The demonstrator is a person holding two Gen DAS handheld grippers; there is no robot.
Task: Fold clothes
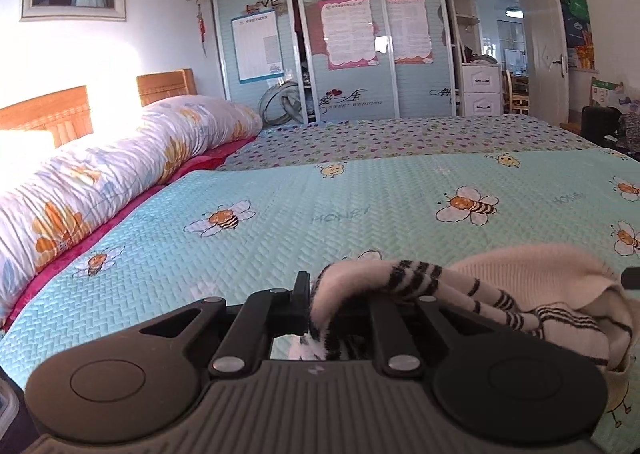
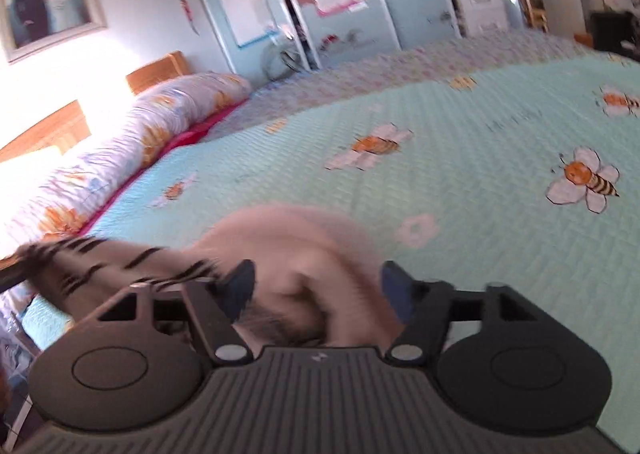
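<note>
In the left wrist view, the left gripper (image 1: 320, 306) at the bottom centre has its fingers pinched together on the striped part of a cream sweater (image 1: 532, 274), which spills to the lower right over the bee-print bedspread (image 1: 320, 206). In the blurred right wrist view, the right gripper (image 2: 316, 290) at bottom centre stands wide apart, its blue pads either side of a bunched cream hump of the sweater (image 2: 288, 250) without pinching it. Only one grip holds, so in my judgement a pull could drag the knit into a heap, or the fluffy fabric could slip free.

Bee-print bed (image 1: 360, 214) carries striped sweater (image 1: 540, 274) and floral bolster (image 1: 120, 174).
</note>
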